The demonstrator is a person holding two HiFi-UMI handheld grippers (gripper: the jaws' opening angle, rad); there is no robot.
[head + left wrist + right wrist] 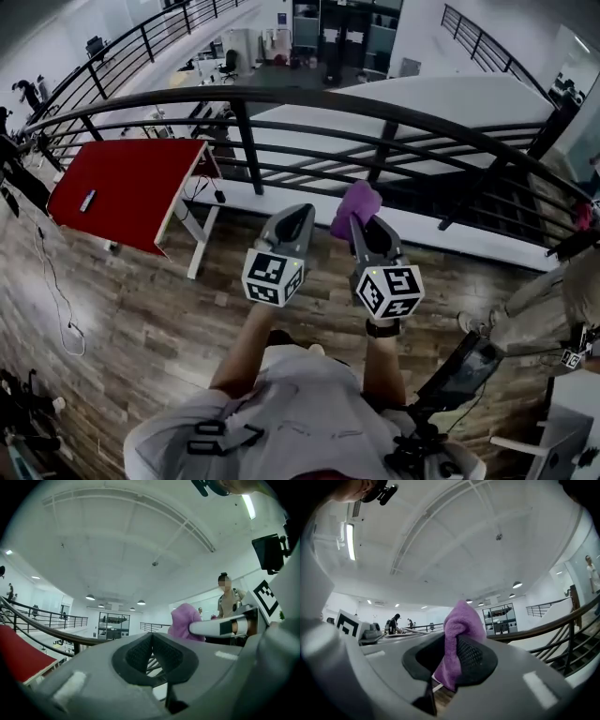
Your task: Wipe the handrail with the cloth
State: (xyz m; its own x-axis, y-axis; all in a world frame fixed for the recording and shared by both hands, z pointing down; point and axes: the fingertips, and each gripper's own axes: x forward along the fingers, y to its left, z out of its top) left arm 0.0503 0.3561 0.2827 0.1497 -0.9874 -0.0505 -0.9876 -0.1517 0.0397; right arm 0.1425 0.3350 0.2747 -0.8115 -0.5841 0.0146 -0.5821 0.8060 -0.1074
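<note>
Now | cloth point(458, 620) pinched between right gripper point(451, 656) jaws | left gripper point(152, 641) closed alongside

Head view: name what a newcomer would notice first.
The purple cloth, pinched in the right gripper at centre, stands out against the black handrail curving across the top. A red table sits at the left. The left gripper, beside the right, is shut and empty.

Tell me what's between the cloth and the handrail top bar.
Nothing in the way. In the head view the purple cloth, clamped in the right gripper, sits short of the handrail; only the railing's lower bars show between.
</note>
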